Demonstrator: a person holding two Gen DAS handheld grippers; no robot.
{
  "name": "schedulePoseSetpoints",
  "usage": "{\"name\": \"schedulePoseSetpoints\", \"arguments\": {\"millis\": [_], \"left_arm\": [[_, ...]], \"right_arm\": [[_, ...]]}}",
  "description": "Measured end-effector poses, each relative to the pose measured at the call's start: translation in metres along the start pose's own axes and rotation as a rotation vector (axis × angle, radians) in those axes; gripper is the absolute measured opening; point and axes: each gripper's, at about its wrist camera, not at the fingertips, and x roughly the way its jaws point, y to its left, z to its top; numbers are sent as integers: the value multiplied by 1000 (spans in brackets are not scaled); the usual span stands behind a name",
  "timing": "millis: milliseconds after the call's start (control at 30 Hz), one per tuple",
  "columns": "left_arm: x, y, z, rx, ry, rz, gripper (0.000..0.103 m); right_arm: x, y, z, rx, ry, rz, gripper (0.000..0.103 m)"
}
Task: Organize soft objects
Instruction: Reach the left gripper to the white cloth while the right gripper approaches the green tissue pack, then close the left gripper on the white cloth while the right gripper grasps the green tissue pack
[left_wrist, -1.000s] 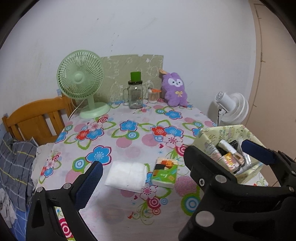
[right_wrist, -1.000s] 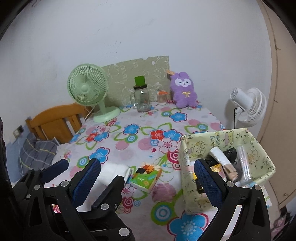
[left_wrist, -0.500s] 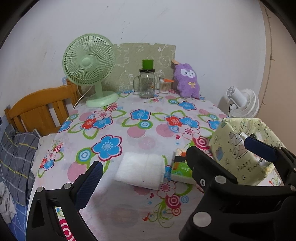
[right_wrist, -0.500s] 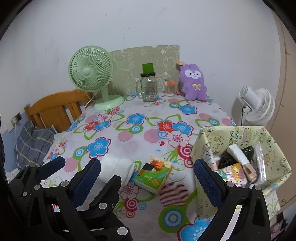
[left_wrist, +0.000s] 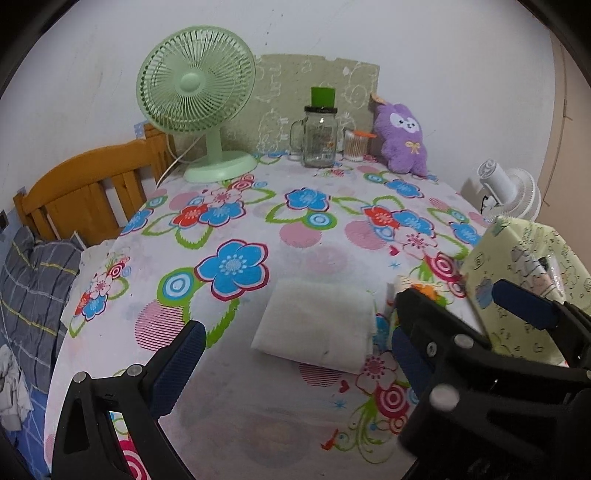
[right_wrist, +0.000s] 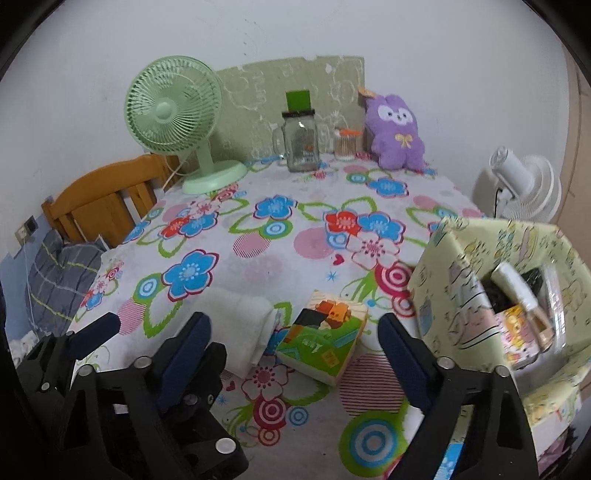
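A folded white cloth (left_wrist: 317, 325) lies on the flowered tablecloth (left_wrist: 258, 229). My left gripper (left_wrist: 295, 362) hovers just in front of it, open, with nothing between its fingers. Right of the cloth (right_wrist: 240, 325) lies a green tissue pack (right_wrist: 325, 339). My right gripper (right_wrist: 295, 354) hangs over the pack with its jaws closing. The pack sits ahead between the pads, and they do not touch it. In the left wrist view the right gripper's finger hides most of the pack (left_wrist: 413, 286). A purple plush toy (right_wrist: 395, 133) leans on the back wall.
A yellow-green basket (right_wrist: 454, 295) with tubes and bottles stands at the right. At the back stand a green fan (left_wrist: 199, 96), a glass jar (left_wrist: 319, 136) and a small cotton-swab jar (left_wrist: 356, 144). A wooden chair (left_wrist: 85, 192) stands left, a white fan (right_wrist: 524, 184) right.
Both grippers have come down and forward towards the table, so the cloth and the tissue pack look larger and closer. The right jaws have narrowed a little.
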Motion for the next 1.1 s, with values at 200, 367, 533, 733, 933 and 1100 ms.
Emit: {"name": "schedulePoseSetpoints", "arguments": {"millis": [200,367,533,733,933,1100], "left_arm": [[17,0,-3,-11,34,-14,101],[27,-5,-3,3,51,-18,101],[39,-10,-2,16,74,-30,101],[56,-12,-2,26,110,-21,100],[69,-12,-3,29,158,-22,99],[76,-12,-3,29,187,-15,98]], "right_arm": [[19,-3,-1,18,49,-4,81],[31,-7,-2,35,74,-30,81],[42,-9,-3,35,103,-43,81],[52,-13,-6,37,130,-56,81],[65,-17,-6,69,176,-57,81],[75,-18,-6,73,199,-60,81]]}}
